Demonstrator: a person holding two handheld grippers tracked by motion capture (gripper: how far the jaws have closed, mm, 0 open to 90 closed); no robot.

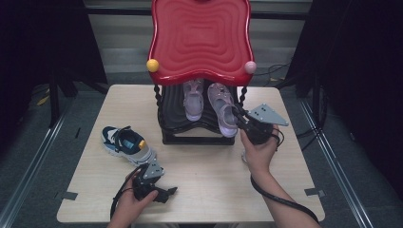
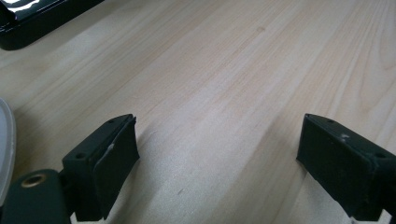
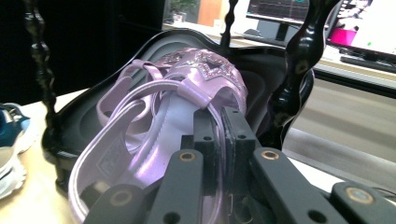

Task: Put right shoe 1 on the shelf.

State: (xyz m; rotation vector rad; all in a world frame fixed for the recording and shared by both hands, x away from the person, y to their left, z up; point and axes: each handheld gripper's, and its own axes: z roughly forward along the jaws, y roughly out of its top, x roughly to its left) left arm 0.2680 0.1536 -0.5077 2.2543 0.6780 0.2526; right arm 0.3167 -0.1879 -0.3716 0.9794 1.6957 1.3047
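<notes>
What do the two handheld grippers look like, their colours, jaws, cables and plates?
Both are black. The left gripper and the right gripper each carry a grey three-cornered plate with small holes on top. Jaws are flat black blocks with screw holes and brass-coloured bushings. A black cable trails from the right one along the forearm. No sleeves show.

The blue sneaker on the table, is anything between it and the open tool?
Nothing visible. The left tool sits open low on the table, and the blue sneaker lies just beyond it, with bare wood between them. The rack stands off to the side.
</notes>
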